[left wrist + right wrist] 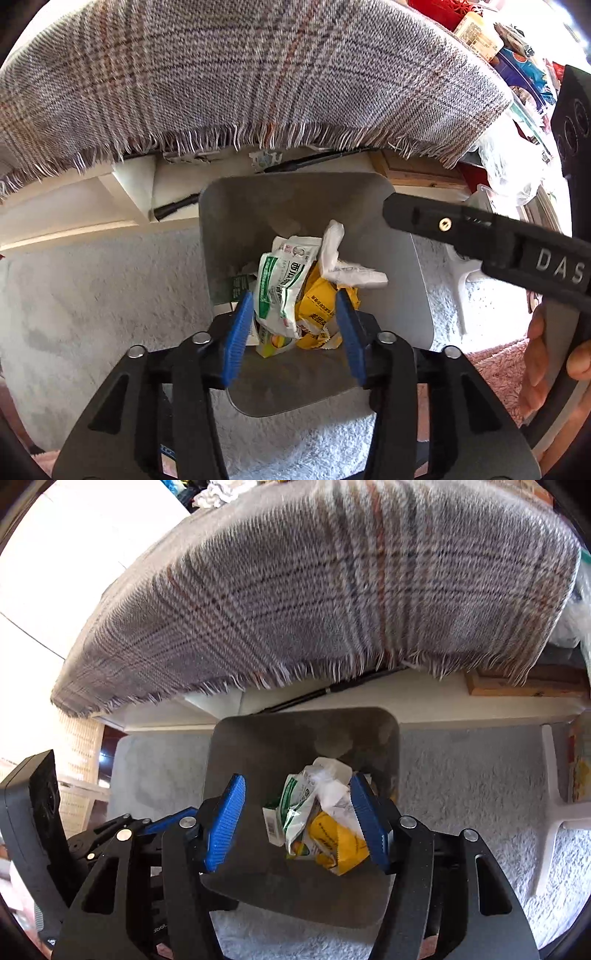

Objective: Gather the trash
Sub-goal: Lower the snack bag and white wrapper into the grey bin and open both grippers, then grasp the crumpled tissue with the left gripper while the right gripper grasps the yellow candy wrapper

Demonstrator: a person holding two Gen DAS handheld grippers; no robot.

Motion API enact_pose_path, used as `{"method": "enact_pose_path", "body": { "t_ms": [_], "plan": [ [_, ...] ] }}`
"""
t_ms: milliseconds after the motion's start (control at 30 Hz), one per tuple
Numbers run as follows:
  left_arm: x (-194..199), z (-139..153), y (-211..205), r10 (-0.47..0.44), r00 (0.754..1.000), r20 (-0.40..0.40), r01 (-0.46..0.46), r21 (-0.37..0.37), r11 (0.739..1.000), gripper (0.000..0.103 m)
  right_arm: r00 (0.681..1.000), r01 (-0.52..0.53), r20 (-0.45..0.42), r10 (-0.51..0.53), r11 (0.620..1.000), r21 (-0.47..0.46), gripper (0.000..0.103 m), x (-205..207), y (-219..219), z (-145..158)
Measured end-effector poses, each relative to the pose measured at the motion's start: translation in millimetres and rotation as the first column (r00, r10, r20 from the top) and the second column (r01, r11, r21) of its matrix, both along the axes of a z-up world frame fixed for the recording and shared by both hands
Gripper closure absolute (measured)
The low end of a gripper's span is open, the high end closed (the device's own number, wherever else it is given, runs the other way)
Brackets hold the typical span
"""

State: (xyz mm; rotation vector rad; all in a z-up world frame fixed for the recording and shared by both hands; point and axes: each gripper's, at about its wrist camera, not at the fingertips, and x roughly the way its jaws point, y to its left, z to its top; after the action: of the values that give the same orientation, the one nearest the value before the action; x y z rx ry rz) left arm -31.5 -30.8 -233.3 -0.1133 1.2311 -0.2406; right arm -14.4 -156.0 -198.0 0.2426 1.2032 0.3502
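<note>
A: We are looking down past the plaid blanket (236, 74) that is filling the top of both frames, its fringe hanging just above the far rim of the grey bin (406, 295) standing at frame centre on the pale carpet (92, 295).

B: And the trash is lying inside the bin: a green-and-white wrapper (280, 288), a yellow packet (317, 306) beside it, and a crumpled white paper (343, 266) on top, all touching in one heap.

A: So we are judging the collecting as well along, since that heap is already in. More clutter is showing at the upper right of the left view, though we cannot tell whether any of it is trash.

B: Our left gripper (295, 328) is hovering over the bin with its blue pads spread wide. The wrappers are showing between them, but we cannot see either pad pressing on anything, so we are reading it as holding nothing.

A: Our right gripper (299, 823) is likewise gaping, nothing clamped, the heap sitting below and between its pads.

B: For room, the fringe is crowding the bin's far edge, and both tools are sharing the space above one opening; carpet is lying free at lower left and right.
</note>
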Motion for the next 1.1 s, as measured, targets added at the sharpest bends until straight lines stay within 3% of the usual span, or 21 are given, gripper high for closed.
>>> {"method": "enact_pose_path", "body": {
  "t_ms": [100,233,433,600,800,900,1100],
  "plan": [
    [-3.2,8.0,-0.2,0.004,0.999,0.034,-0.004,0.009,1.0,0.025,0.999,0.028,0.033,-0.027,0.999,-0.029,0.009,-0.8,-3.6,6.4],
    [-8.3,22.5,0.7,0.007,0.996,0.09,-0.011,0.039,0.999,0.008,0.997,0.053,0.066,-0.048,0.996,-0.075,0.004,-2.6,-8.8,15.2],
    [-12.8,48.5,16.6,0.045,0.991,0.126,-0.047,0.009,0.999,0.008,0.99,0.098,0.108,-0.092,0.994,-0.052,0.004,-5.3,-26.1,39.0],
    [-5.8,75.1,25.9,0.059,0.985,0.163,-0.07,0.06,0.996,0.008,0.972,0.151,0.186,-0.145,0.988,-0.02,0.004,3.9,-40.9,82.5],
    [22.7,120.2,43.0,0.077,0.98,0.185,-0.087,0.049,0.995,0.008,0.958,0.156,0.249,-0.145,0.988,-0.022,0.003,38.9,-45.0,134.6],
    [42.7,150.2,52.0,0.091,0.965,0.246,-0.116,0.09,0.989,0.008,0.953,0.149,0.27,-0.141,0.989,-0.01,0.004,59.7,-43.8,156.3],
    [98.3,197.6,75.2,0.157,0.931,0.329,-0.199,0.098,0.975,0.008,0.936,0.135,0.334,-0.113,0.99,-0.042,0.003,105.0,-32.3,183.7]
  ]
}}
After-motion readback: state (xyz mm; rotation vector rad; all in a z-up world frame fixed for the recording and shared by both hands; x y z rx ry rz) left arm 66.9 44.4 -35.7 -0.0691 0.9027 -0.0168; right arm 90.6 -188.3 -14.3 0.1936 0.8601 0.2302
